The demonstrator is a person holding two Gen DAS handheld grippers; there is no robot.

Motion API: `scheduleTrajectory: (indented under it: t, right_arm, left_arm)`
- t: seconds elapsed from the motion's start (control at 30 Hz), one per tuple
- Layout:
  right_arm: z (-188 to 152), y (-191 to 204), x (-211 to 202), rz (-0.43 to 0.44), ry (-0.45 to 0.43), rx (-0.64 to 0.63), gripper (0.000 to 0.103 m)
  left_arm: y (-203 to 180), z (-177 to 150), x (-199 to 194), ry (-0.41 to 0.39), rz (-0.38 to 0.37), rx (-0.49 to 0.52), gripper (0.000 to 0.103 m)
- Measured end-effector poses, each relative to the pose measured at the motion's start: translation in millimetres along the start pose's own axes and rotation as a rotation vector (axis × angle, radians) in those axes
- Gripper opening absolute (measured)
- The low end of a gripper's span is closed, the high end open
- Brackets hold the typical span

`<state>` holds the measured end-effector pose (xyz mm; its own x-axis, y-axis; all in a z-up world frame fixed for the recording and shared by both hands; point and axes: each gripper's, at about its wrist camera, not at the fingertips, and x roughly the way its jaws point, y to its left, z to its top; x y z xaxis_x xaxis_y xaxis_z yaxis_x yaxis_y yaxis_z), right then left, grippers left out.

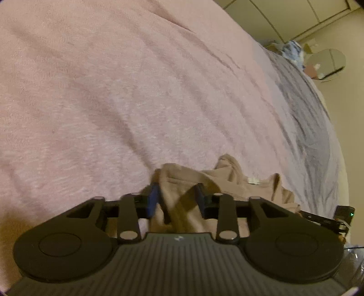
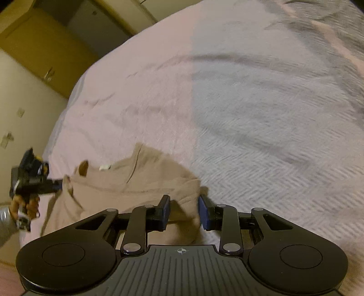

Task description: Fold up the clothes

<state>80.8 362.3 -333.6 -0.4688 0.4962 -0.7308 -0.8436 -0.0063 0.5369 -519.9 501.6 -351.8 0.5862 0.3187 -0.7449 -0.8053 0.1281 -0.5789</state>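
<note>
A crumpled beige fabric garment lies on a bed covered with a pink textured blanket, close to both grippers and near the bed's edge. In the right wrist view the bedcover looks pink on the left and greyish with a herringbone weave on the right.

The left gripper has its blue-padded jaws set apart, with a bunched fold of the garment rising between them; the cloth touches the left pad, but a gap shows beside the right pad, so the jaws are not clenched and I cannot tell whether they truly grasp the fabric. In the right wrist view this same gripper appears at the left, held by a hand with a grey sleeve, its front end against the garment's edge.

The right gripper also has its jaws spread apart. A corner of the garment sits between them, near the left pad, with clear space before the right pad, so the jaws look released.

A small white tag shows on the garment's upper part. Beyond the bed, a round mirror-like object stands near pale cabinet doors.
</note>
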Motion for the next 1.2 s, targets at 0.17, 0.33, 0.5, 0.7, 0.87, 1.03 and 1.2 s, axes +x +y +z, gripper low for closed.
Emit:
scheduleTrajectory:
  t: [0.17, 0.33, 0.5, 0.7, 0.87, 1.03, 1.2]
  right_arm:
    - [11.8, -4.3, -20.7, 0.107, -0.108, 0.092, 0.002]
    - [18.1, -23.7, -10.5, 0.025, -0.109, 0.277, 0.002]
    - [21.1, -16.9, 0.3, -0.075, -0.102, 0.269, 0.002]
    - [30.8, 1.9, -13.8, -0.088, -0.187, 0.161, 0.002]
    - [34.7, 2.1, -4.5, -0.116, -0.204, 0.156, 0.002]
    - [35.3, -0.9, 13.8, -0.165, -0.186, 0.166, 0.002]
    - [28.3, 5.2, 36.9, -0.261, -0.147, 0.195, 0.016]
  left_arm:
    - [-0.7, 0.2, -28.2, -0.109, -0.093, 0.013, 0.002]
    - [30.2, -2.6, -13.7, -0.073, -0.014, -0.172, 0.002]
    - [22.3, -6.9, -10.7, -0.097, -0.008, -0.123, 0.002]
    - [2.7, -1.9, -45.2, -0.211, -0.060, -0.010, 0.002]
    - [2.7, 2.7, -41.3, -0.241, -0.038, -0.005, 0.002]
    - [4.1, -4.1, -20.5, -0.179, 0.093, 0.055, 0.002]
    - [-0.4, -17.3, -18.3, -0.143, 0.162, 0.024, 0.008]
